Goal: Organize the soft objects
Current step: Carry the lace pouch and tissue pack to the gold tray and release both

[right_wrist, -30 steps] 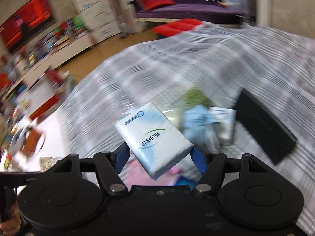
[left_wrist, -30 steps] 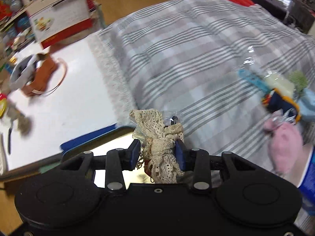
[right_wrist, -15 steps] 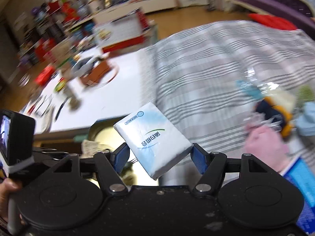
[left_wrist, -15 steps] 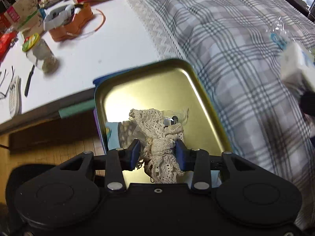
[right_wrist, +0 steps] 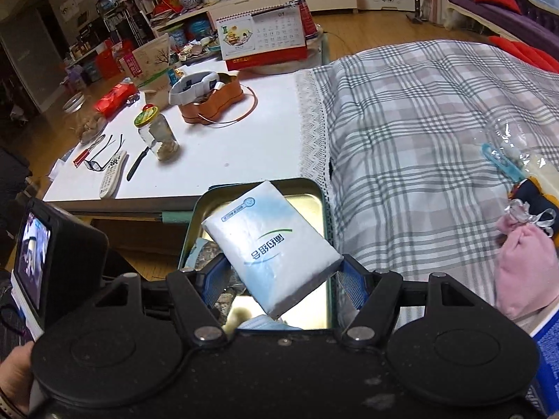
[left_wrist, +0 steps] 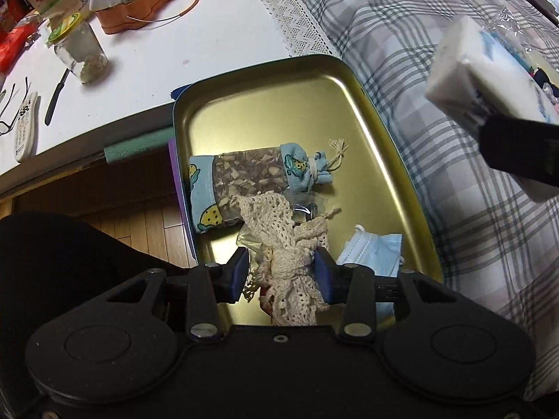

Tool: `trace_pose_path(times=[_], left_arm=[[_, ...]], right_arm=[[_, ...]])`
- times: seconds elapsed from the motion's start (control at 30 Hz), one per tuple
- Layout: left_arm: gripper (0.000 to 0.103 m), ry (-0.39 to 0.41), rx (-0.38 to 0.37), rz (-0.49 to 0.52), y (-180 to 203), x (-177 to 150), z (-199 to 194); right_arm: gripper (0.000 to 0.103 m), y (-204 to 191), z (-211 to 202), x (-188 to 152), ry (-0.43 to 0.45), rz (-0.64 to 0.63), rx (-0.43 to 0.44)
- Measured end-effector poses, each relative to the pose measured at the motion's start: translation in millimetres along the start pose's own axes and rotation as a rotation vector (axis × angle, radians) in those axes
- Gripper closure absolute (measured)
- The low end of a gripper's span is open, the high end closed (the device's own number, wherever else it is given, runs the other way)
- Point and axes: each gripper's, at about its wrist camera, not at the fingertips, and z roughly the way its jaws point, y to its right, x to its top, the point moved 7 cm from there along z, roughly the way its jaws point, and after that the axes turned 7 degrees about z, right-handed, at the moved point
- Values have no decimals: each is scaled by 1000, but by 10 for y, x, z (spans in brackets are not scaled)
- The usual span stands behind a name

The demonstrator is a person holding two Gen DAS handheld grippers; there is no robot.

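Left wrist view: cream crocheted lace pouch (left_wrist: 293, 255) clamped in the left hand-held gripper (left_wrist: 282, 272), directly over the gold metal tray (left_wrist: 380, 118), nearer than the right hand-held gripper (right_wrist: 279, 279), which grips a white tissue pack (right_wrist: 272, 248) above the tray's right edge.

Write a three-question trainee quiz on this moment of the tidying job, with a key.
1. True or false: the left gripper is shut on the lace bundle.
2. What does the right gripper hold? A) pink pouch B) tissue pack C) face mask
3. Name the container beneath both grippers.

Key:
1. True.
2. B, the tissue pack; the pink pouch lies on the plaid blanket, and the face mask is in the tin.
3. The gold tin tray.
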Motion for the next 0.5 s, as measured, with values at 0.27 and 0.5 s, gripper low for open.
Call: trace_pose_path(times=[0.27,0.5], left_arm=[[33,19,52,10,24,-74,-27],[31,1,40,4,44,-79,-16]], right_arm=[[34,-40,147,-45,8,16,40],[34,43,46,41,28,22,15]])
